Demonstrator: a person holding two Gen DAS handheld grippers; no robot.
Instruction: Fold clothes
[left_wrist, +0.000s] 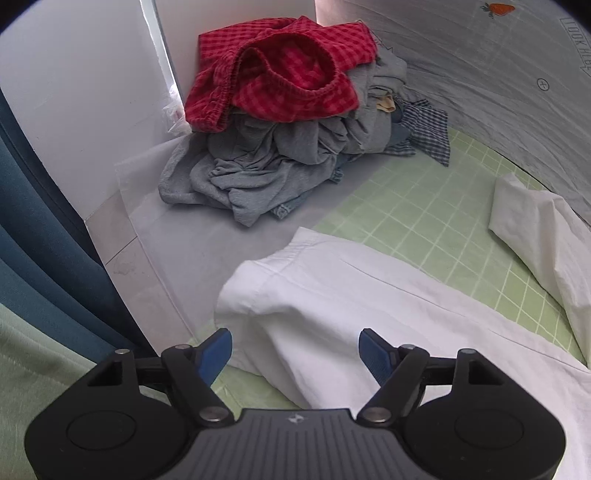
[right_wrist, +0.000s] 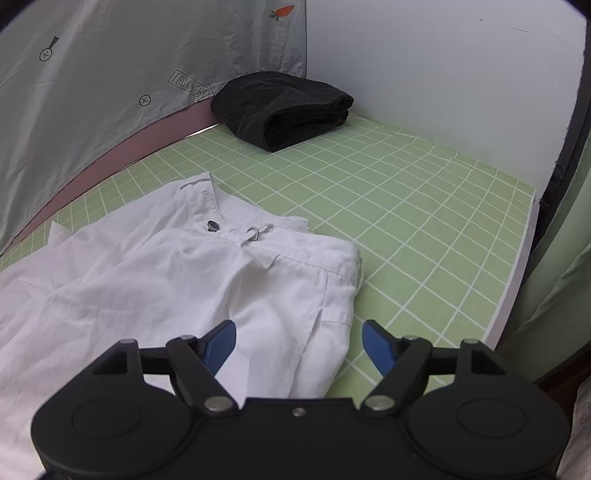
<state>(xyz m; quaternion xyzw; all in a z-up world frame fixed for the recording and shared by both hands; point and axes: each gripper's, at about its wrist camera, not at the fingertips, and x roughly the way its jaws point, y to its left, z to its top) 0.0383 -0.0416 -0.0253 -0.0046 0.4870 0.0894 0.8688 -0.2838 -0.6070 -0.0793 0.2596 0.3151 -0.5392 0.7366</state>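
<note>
White trousers: a pair of white trousers (right_wrist: 192, 280) lies flat and slightly wrinkled on the green checked tabletop (right_wrist: 406, 206), waistband toward the right side, with a dark button and a small metal ring at the fly.
Trouser legs: in the left view the white cloth (left_wrist: 351, 295) runs across the near part of the surface; one end (left_wrist: 543, 236) lies folded near the far grey sheet.
Left hand-held gripper: the left hand-held gripper (left_wrist: 295, 350) hovers over the leg end, blue pads spread wide, gripping nothing.
Right hand-held gripper: the right hand-held gripper (right_wrist: 299, 345) sits above the waistband corner, jaws spread apart, empty.
Unfolded pile: a red checked garment (left_wrist: 277, 77) tops a heap of grey clothes (left_wrist: 258, 166) in the far left corner.
Folded item: a black folded garment (right_wrist: 284, 109) rests at the far corner, well apart from the trousers.
Open room: bare green checked surface lies between the trousers and the right edge (right_wrist: 517, 266).
</note>
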